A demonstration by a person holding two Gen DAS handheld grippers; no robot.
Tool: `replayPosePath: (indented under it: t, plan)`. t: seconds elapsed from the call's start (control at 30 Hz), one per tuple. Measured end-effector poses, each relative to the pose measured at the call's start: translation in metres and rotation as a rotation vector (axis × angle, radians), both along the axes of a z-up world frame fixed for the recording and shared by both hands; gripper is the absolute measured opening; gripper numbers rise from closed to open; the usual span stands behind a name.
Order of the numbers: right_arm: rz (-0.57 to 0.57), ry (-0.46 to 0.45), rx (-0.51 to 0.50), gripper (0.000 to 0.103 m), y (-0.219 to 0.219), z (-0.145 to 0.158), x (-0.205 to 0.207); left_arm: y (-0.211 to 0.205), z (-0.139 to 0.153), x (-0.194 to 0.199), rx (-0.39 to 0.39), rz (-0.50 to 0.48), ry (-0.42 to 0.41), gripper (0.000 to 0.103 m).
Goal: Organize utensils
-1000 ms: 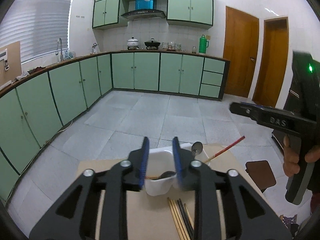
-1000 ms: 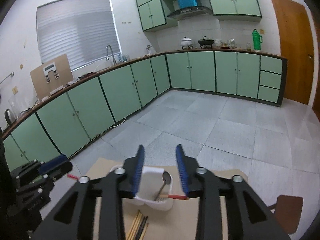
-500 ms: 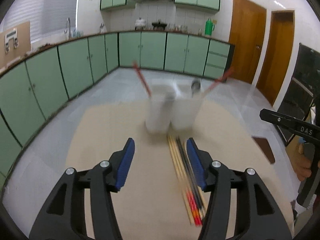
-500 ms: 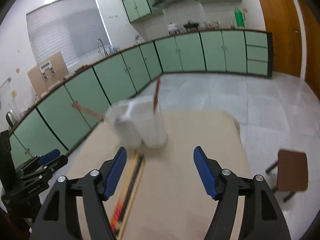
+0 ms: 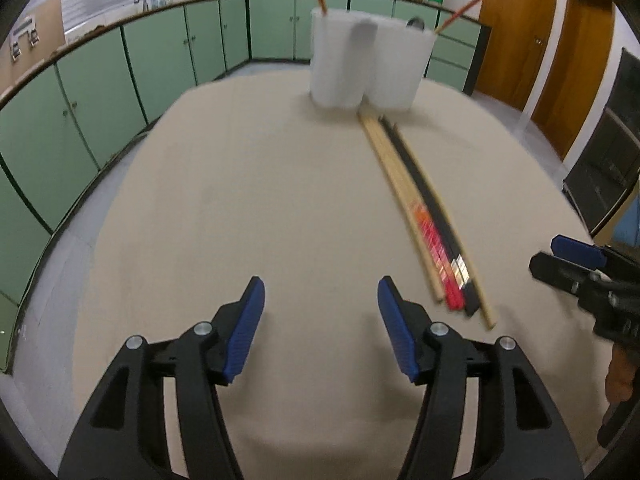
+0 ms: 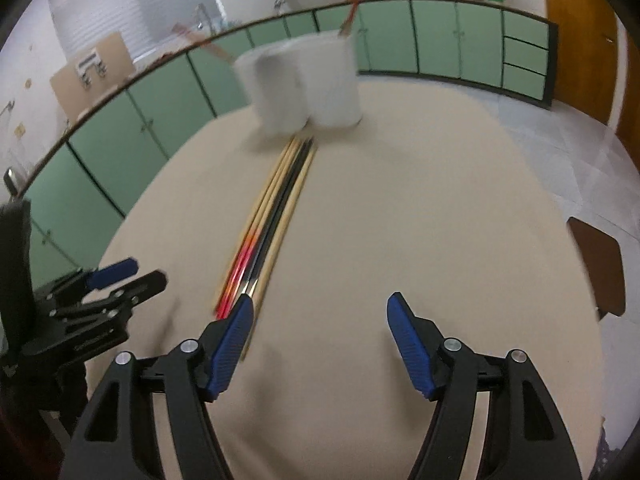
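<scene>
Tabletop [image 5: 240,184]: beige, carries everything.
Holder [image 5: 370,66]: white, two-lobed, at the far end; red sticks and a spoon stand in it.
Chopsticks [image 5: 424,216]: loose bundle lying flat, long axis running from the holder's foot toward the camera.
Right tongs [image 6: 320,344]: apart, empty; the bundle's near ends lie just by the left finger, so probably nearer.
Left tongs [image 5: 320,322]: apart, empty; bundle off to their right.
In the way: nothing.
</scene>
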State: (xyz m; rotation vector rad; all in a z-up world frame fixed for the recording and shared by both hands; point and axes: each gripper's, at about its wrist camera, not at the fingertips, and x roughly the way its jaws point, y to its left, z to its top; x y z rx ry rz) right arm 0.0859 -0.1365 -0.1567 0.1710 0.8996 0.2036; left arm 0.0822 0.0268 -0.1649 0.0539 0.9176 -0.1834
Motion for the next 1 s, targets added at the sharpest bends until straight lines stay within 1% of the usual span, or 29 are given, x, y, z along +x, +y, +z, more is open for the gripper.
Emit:
replayPosePath:
  t: [0.1,0.2,0.3,0.37,0.43,0.6,0.73,0.8,0.87,1.0]
  plan:
    - [0.039,0.009,-0.042,0.068,0.019,-0.009,-0.002,0.004,-0.006,-0.004,0.008,0.004,0.011,0.059]
    - [0.068,0.021,-0.060,0.066,0.033,-0.014,-0.003,0.010,-0.008,-0.007,0.002,0.015,0.018,0.061]
    - [0.069,0.010,-0.120,0.058,0.042,-0.017,-0.005,0.013,-0.008,-0.007,-0.001,0.019,0.018,0.061]
    - [0.076,-0.003,-0.165,0.051,0.044,-0.018,-0.008,0.012,-0.006,-0.007,-0.003,0.016,0.016,0.061]
    - [0.058,-0.007,-0.189,0.048,0.039,-0.018,-0.009,0.010,-0.004,-0.006,-0.005,0.013,0.014,0.061]
    - [0.026,-0.005,-0.146,0.047,0.023,-0.015,-0.013,0.002,-0.001,-0.006,-0.010,0.004,0.011,0.062]
    - [0.061,-0.004,-0.146,0.033,0.031,-0.018,-0.017,-0.003,-0.001,-0.007,-0.014,-0.003,0.013,0.062]
    - [0.058,-0.023,-0.171,0.025,0.037,-0.019,-0.019,-0.004,0.000,-0.007,-0.018,-0.007,0.014,0.062]
    - [0.071,-0.030,-0.181,0.008,0.040,-0.019,-0.019,-0.005,0.001,-0.008,-0.021,-0.010,0.012,0.064]
    - [0.070,-0.032,-0.175,0.008,0.039,-0.019,-0.019,-0.012,0.002,-0.009,-0.027,-0.030,0.014,0.065]
